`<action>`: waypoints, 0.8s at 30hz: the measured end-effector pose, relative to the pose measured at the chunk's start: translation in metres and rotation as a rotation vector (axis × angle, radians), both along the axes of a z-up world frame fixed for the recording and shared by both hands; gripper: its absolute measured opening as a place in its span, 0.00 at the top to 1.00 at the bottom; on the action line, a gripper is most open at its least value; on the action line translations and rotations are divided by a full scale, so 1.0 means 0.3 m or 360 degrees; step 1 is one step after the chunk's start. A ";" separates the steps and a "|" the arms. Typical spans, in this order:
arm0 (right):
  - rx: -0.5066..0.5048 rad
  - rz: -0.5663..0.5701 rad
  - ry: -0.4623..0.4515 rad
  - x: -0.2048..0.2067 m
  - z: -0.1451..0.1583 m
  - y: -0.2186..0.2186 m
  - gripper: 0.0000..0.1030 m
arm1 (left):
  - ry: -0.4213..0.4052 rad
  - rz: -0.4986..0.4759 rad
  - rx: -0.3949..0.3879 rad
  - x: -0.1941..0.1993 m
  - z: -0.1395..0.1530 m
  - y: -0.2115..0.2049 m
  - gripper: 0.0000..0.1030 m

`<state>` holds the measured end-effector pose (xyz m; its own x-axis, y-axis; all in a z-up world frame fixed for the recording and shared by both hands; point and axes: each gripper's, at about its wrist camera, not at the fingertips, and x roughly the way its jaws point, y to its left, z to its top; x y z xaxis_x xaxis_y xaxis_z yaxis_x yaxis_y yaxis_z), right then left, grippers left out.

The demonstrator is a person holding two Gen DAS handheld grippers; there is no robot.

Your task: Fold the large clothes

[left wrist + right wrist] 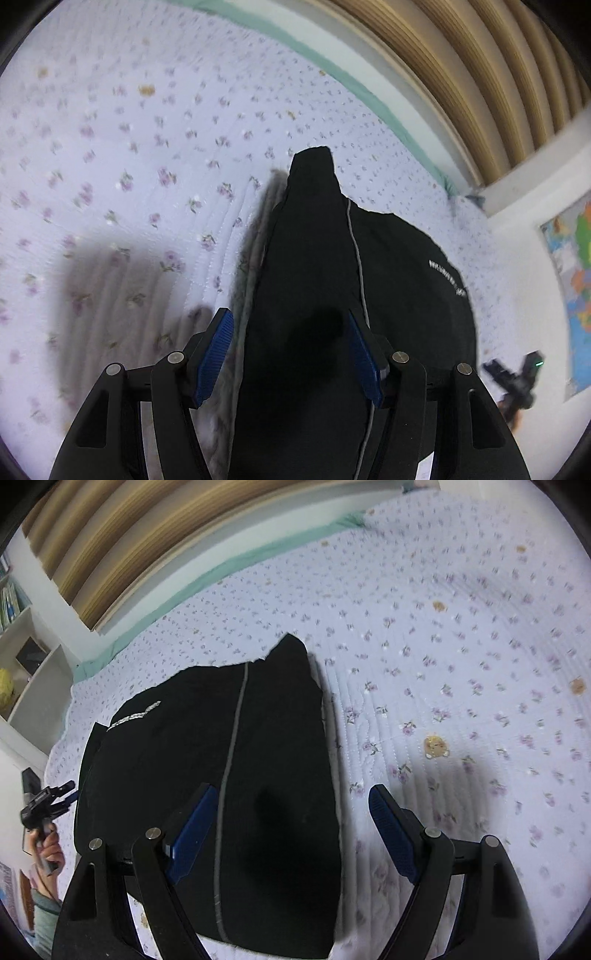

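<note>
The left gripper (291, 354) has its jaws apart, and its blue pads (214, 354) stand on either side of the black garment (306, 258) without pressing on it. So it is released and holds nothing. In the left wrist view the cloth fills the gap between the two fingers, but the picture does not tell if the gripper is above the cloth or touches it.

The right gripper (291, 834) also has its jaws wide and grips nothing. Its left pad (192, 834) is over the black cloth, and its right pad (393, 834) is over the bedspread (461, 646), just beside the edge of the garment.

The garment lies on the bedspread, folded into a long dark shape. A thin grey stripe (231, 757) runs along its length, and a line of small white letters (135, 714) sits near one side; they are too blurred to read. One corner of the cloth points toward the far side of the bed.

The bedspread is pale, quilted, with small purple flowers. A green border (332, 66) runs along its far edge, under a headboard of wooden slats (461, 74).

In the right wrist view the person's hand (50, 849) holds the handle of the left gripper at the left edge, near white shelves (33, 657). In the left wrist view a coloured map (570, 280) hangs on the wall at right.
</note>
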<state>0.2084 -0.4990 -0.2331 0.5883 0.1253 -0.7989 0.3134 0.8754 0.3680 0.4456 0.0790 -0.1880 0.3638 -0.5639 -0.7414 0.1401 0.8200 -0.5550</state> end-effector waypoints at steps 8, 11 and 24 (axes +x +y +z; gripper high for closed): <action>0.0127 0.0063 0.0029 0.067 -0.106 -0.042 0.17 | 0.0133 0.0014 -0.0250 0.047 -0.107 -0.001 0.39; 0.0163 0.0092 0.0051 0.095 -0.138 -0.043 0.17 | 0.0168 -0.0023 -0.0293 0.051 -0.136 -0.023 0.39; 0.0801 0.0340 0.0041 0.169 -0.256 -0.068 0.09 | 0.0351 -0.0191 -0.0574 0.105 -0.194 -0.071 0.33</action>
<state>0.2590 -0.5195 -0.3098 0.4889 0.6105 -0.6231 0.1621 0.6382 0.7526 0.4771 0.0578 -0.2463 0.1349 -0.8295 -0.5419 0.0684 0.5534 -0.8301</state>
